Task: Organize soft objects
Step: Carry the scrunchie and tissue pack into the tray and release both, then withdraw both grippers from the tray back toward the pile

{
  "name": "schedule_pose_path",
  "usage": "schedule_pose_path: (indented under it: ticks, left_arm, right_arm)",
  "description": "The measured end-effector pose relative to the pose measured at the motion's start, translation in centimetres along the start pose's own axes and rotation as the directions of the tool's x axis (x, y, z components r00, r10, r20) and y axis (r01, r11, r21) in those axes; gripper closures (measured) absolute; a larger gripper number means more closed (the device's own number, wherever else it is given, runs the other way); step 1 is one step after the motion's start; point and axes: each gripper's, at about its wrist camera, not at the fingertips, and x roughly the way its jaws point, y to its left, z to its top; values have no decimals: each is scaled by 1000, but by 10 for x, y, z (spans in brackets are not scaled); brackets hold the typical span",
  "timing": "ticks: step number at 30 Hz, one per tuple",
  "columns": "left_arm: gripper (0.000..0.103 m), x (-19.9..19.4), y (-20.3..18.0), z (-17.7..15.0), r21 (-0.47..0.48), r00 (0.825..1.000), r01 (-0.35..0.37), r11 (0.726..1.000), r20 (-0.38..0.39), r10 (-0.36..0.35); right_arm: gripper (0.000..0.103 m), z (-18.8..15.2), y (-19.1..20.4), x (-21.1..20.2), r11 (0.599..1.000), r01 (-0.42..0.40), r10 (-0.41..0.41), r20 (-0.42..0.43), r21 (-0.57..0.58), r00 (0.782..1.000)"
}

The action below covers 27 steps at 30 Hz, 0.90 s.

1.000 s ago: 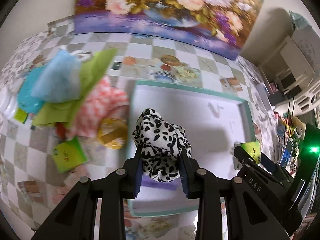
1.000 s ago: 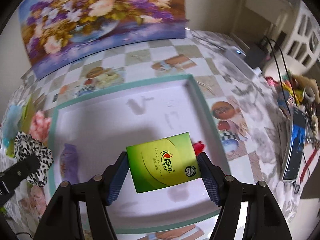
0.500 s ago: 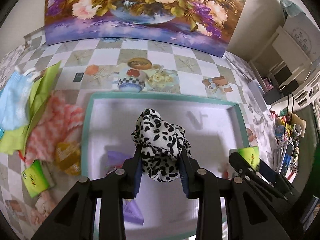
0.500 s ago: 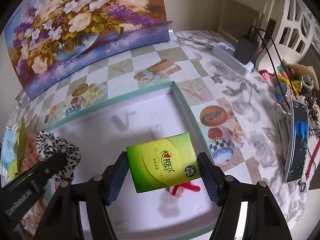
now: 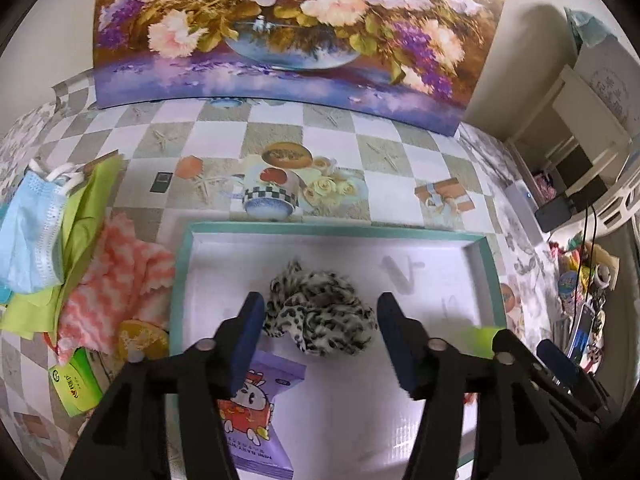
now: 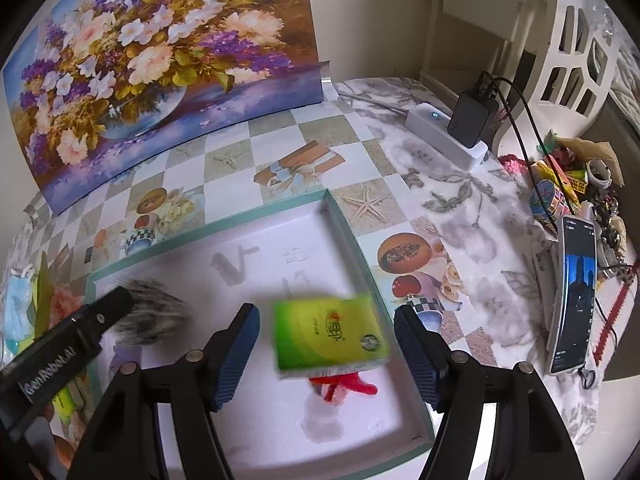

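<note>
A leopard-print scrunchie [image 5: 320, 312] lies loose in the white tray with a teal rim [image 5: 320, 226]. My left gripper [image 5: 320, 306] hangs over it with its jaws opening, and the pads stand clear of the fabric on both sides. A purple tissue pack [image 5: 256, 412] lies in the tray under the left finger. In the right wrist view a green tissue pack [image 6: 330, 332] is blurred and free between the spread pads of my right gripper [image 6: 326, 316], whose jaws are opening. It is above a red fuzzy thing [image 6: 344, 386] on the tray floor [image 6: 256, 248].
Left of the tray lie a blue face mask [image 5: 32, 236], a green cloth [image 5: 84, 216], a pink-and-white cloth [image 5: 116, 280], a yellow item [image 5: 140, 340] and another green pack [image 5: 74, 384]. A flower painting [image 5: 280, 20] stands behind. A phone [image 6: 572, 296], a power strip [image 6: 448, 132] and clutter sit to the right.
The left jaws spread and let go of the scrunchie, which dropped into the tray. The right pads parted from the green pack, which now blurs lower between them. Both grippers moved over the tray.
</note>
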Motion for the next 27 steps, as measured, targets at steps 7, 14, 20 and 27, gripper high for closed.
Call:
schedule_pose_path:
  ticks: [7,14,20,27]
  left_arm:
    - [21,-8,14,0,-38,998,-51,998,24,52]
    - [5,-9,27,-5,-55,992,-120,991,31,122]
    - [5,-11,40,-11,-84,988,-149,985,26,152]
    - [5,-23,50,-17,-101,987,-154,983,24,157]
  right_arm:
    - [23,-2,3,-3,1000,-4,4,-11,-17,1000]
    - [7,-6,12,1,999,-18,16,-28,-48,999]
    - [0,-9,22,-2,996,-19,18,-18,-89,1000]
    - [0,-14,29,-8,993,-3,1,-17,-121,1000]
